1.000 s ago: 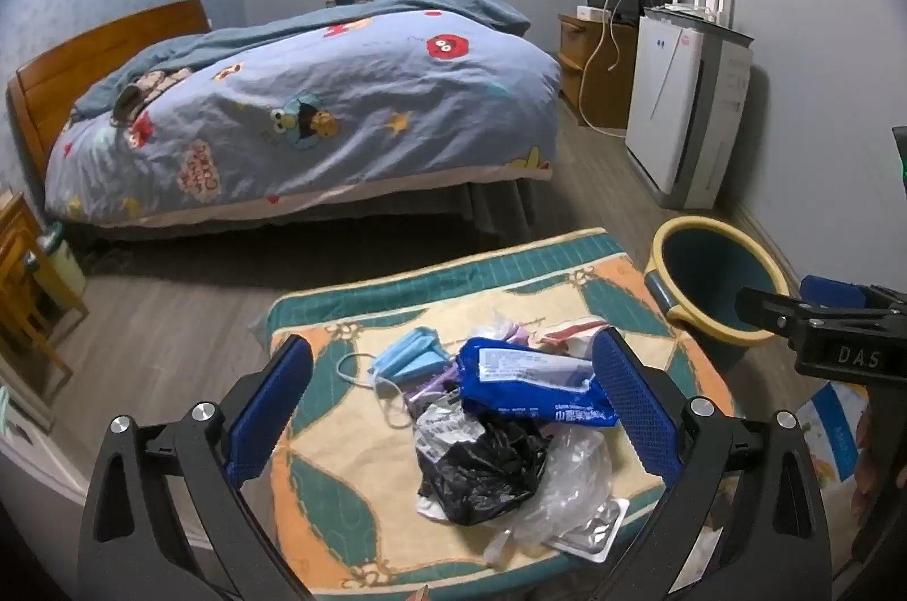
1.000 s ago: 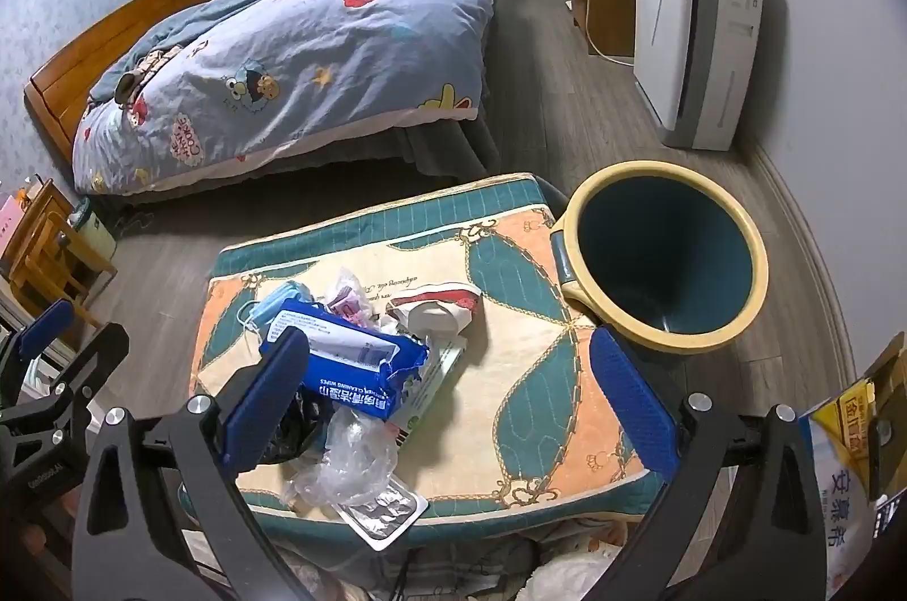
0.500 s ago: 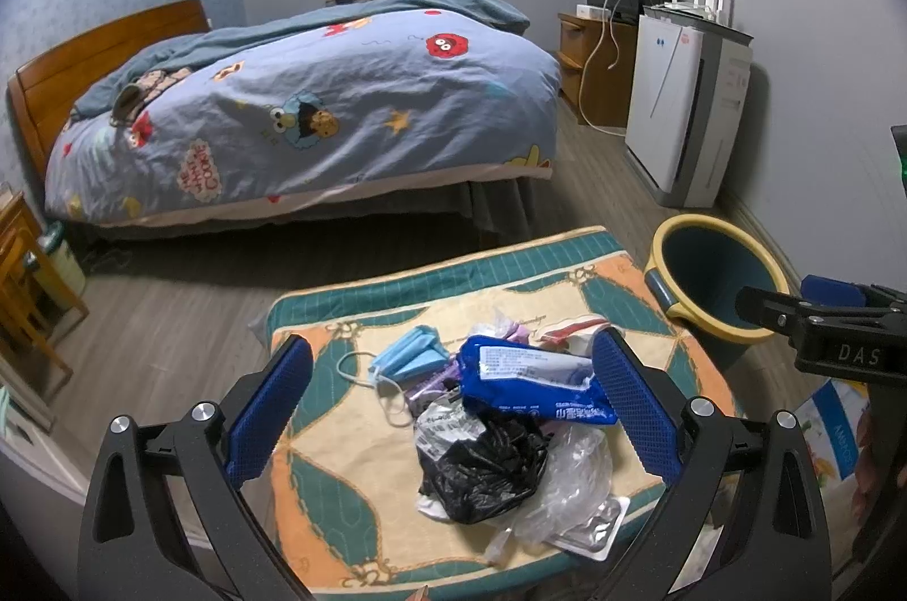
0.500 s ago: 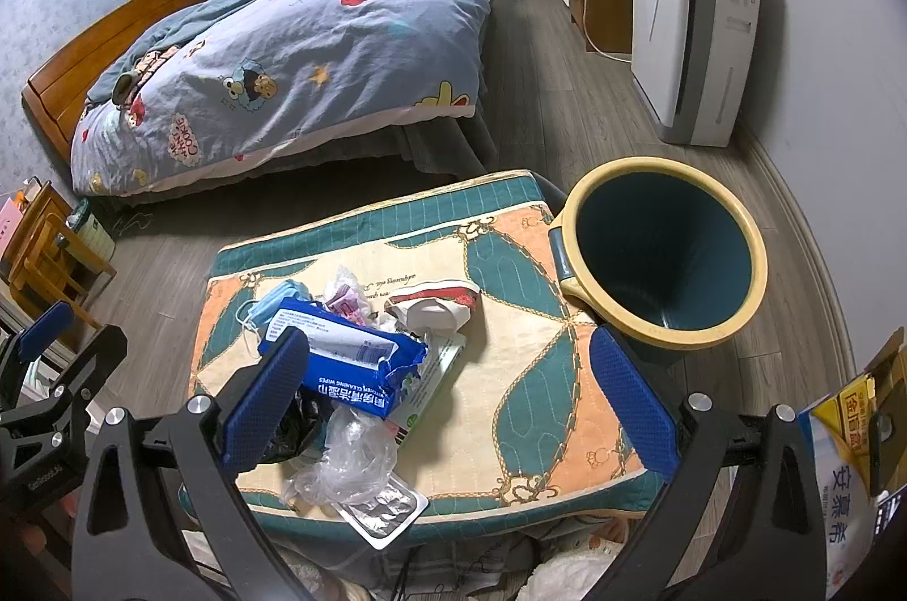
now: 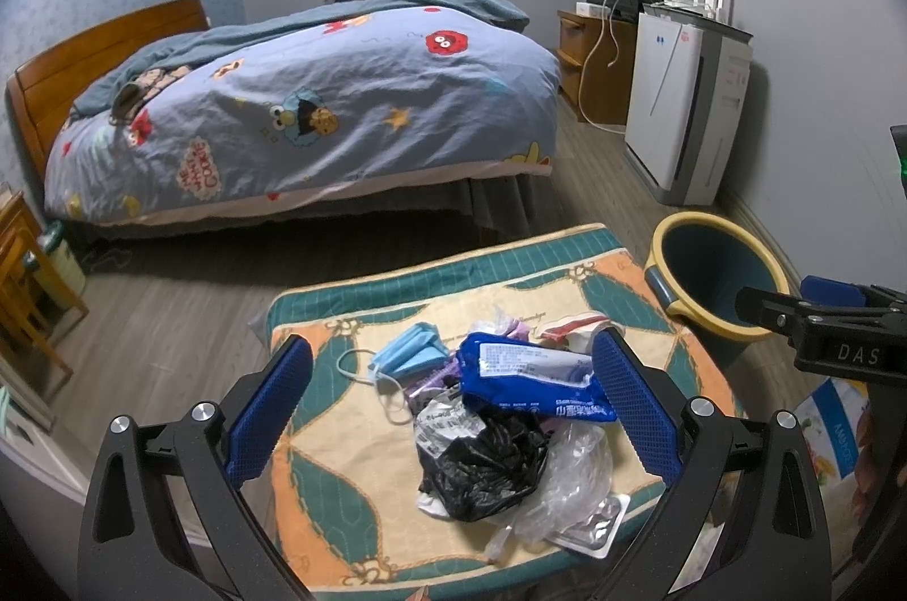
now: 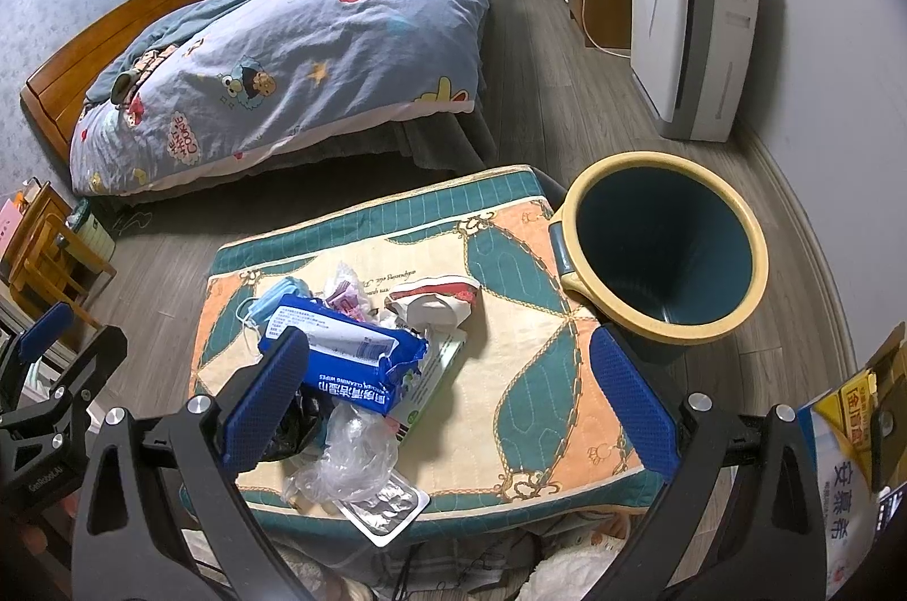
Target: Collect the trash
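Observation:
A pile of trash lies on a patterned cushion (image 5: 317,482) (image 6: 527,374): a blue wipes pack (image 5: 533,377) (image 6: 340,354), a black plastic bag (image 5: 482,459), clear plastic film (image 5: 572,482) (image 6: 351,453), a foil blister (image 5: 592,524) (image 6: 385,504), a blue face mask (image 5: 411,351) (image 6: 272,300) and a red-white wrapper (image 6: 436,297). A blue bin with a yellow rim (image 5: 714,278) (image 6: 663,249) stands right of the cushion. My left gripper (image 5: 453,408) is open above the pile. My right gripper (image 6: 448,402) is open above the cushion's front.
A bed with a cartoon duvet (image 5: 306,113) stands behind the cushion. A white air purifier (image 5: 686,102) and a wooden cabinet (image 5: 595,68) line the right wall. A wooden chair (image 5: 22,289) is at the left. A printed box (image 6: 850,476) is at the right.
The right wrist view has shifted slightly, so the cushion and bin sit a little higher. The left gripper has not visibly moved. Both grippers stay open.

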A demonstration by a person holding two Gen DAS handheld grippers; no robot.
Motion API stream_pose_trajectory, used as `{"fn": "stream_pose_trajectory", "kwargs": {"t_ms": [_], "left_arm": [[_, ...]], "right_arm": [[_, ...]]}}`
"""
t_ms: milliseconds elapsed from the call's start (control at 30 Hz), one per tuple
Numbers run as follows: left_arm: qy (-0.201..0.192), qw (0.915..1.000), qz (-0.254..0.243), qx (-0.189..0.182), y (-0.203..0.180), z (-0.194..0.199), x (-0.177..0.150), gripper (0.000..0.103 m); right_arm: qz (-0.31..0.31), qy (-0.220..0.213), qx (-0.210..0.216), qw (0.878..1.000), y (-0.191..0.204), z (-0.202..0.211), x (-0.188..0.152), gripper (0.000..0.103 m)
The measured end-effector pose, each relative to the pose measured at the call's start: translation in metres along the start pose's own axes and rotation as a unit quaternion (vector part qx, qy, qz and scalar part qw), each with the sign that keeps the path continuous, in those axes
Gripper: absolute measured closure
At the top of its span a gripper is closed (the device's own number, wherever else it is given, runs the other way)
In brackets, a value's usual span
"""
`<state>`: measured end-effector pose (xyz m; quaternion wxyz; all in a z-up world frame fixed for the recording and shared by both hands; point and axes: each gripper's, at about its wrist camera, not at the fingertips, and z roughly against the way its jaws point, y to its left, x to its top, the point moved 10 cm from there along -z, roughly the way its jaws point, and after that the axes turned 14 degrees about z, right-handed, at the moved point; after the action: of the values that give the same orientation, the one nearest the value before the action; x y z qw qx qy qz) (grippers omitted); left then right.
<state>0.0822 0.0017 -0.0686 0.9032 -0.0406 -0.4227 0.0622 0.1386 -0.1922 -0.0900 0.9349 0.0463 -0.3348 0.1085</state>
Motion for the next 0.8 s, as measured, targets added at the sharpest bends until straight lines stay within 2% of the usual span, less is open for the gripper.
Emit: {"fn": "stream_pose_trajectory", "kwargs": {"t_ms": [800], "left_arm": [[0.001, 1.0000, 0.000, -0.001, -0.0016, 0.0013, -0.0025, 0.005]], "right_arm": [[-0.003, 0.004, 0.001, 1.000, -0.0005, 0.0011, -0.0017, 0.005]]}}
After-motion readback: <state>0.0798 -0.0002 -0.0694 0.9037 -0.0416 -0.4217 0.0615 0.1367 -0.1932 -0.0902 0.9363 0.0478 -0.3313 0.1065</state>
